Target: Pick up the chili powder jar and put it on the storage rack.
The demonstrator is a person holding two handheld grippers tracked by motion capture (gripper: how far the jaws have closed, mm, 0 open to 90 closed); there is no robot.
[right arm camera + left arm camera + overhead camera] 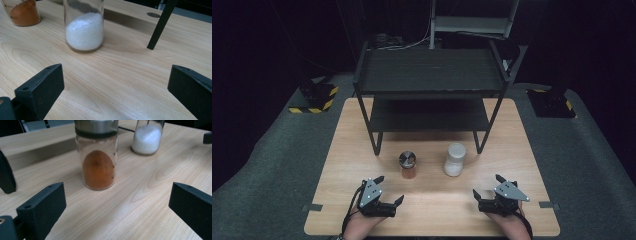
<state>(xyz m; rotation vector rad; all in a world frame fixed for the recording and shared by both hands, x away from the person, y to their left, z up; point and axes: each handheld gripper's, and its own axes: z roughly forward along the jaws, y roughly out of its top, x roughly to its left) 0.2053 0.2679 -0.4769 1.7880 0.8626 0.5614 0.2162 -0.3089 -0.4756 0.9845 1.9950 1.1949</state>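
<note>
Grippers, left [389, 191] and right [486, 186], gape empty at lower frame; the tall orange-powder jar [408, 165] and white-powder jar [455, 159] would probably topple if nudged off-centre.

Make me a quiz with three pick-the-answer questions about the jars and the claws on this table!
1. Where is the orange spice jar?
A. on the shelf
B. on the table, left of the white jar
C. in a claw

2. How many jars stand there?
A. one
B. two
C. four

3. How are the left claw and right claw?
A. open, holding nothing
B. both shut
C. gripping jars

Answers: 1 B, it stands on the wood beside the white one. 2 B, only these two. 3 A, jaws spread, bare table between.
</note>
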